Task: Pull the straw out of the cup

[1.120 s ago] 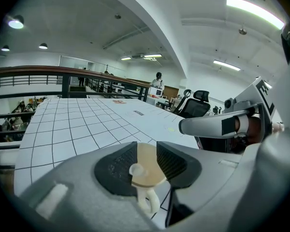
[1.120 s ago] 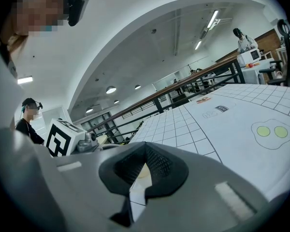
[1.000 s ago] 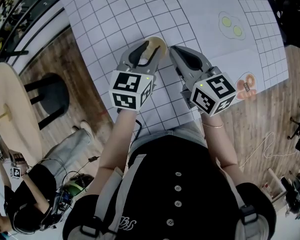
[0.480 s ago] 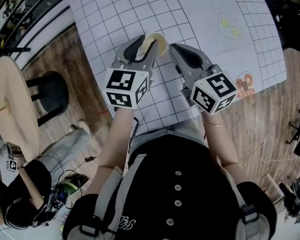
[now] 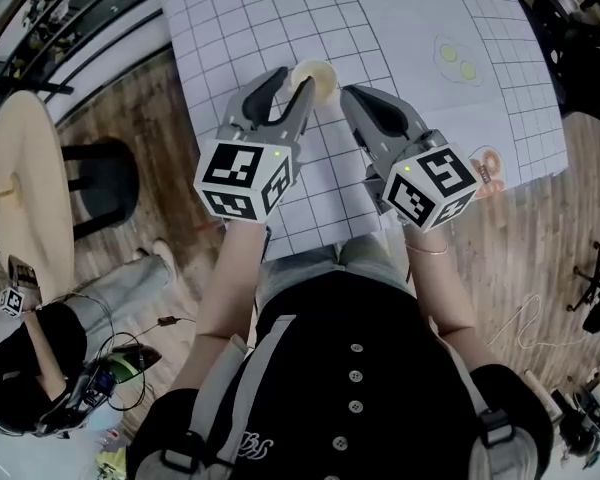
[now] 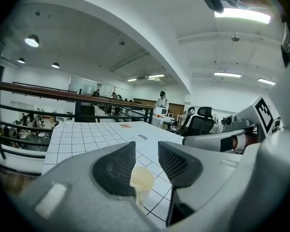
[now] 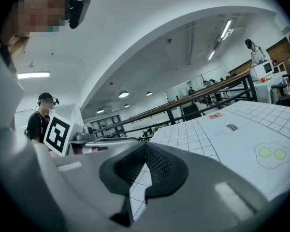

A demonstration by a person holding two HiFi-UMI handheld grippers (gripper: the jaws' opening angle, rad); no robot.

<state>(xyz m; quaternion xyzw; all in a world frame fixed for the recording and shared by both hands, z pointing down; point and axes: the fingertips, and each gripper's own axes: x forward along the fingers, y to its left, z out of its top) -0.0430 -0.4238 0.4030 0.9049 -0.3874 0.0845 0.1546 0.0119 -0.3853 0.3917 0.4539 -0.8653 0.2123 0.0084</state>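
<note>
At the near edge of the table (image 5: 230, 28), the left gripper (image 5: 290, 83) is held with its jaws apart, and an open gap is seen between the two dark ribbed pads (image 6: 117, 167) in the left gripper view. The cup (image 5: 315, 73), pale cream and upright, is found low in that gap; its rim is seen close against the left pad, while a clear space is left on the side of the right pad. Whether the cup is touched by the left pad cannot be told. In the head view the cup is shown on the gridded sheet (image 5: 400, 18) at the tips of the left gripper's fingers.

The right gripper (image 5: 352, 96) is held just beside the left one, to its right, and its jaws are closed: in the right gripper view the two pads are seen meeting at their tips, with nothing made out between them. A marker cube (image 5: 240, 180) is carried at the back of the left gripper, and another marker cube (image 5: 432, 186) at the back of the right.

Farther out on the sheet, a printed pair of yellow-green dots (image 5: 457, 61) is seen, well apart from the cup. Beyond the table's left edge, a round wooden table (image 5: 20, 198) and a black stool (image 5: 100, 183) are shown on the wooden floor (image 5: 540, 258).
</note>
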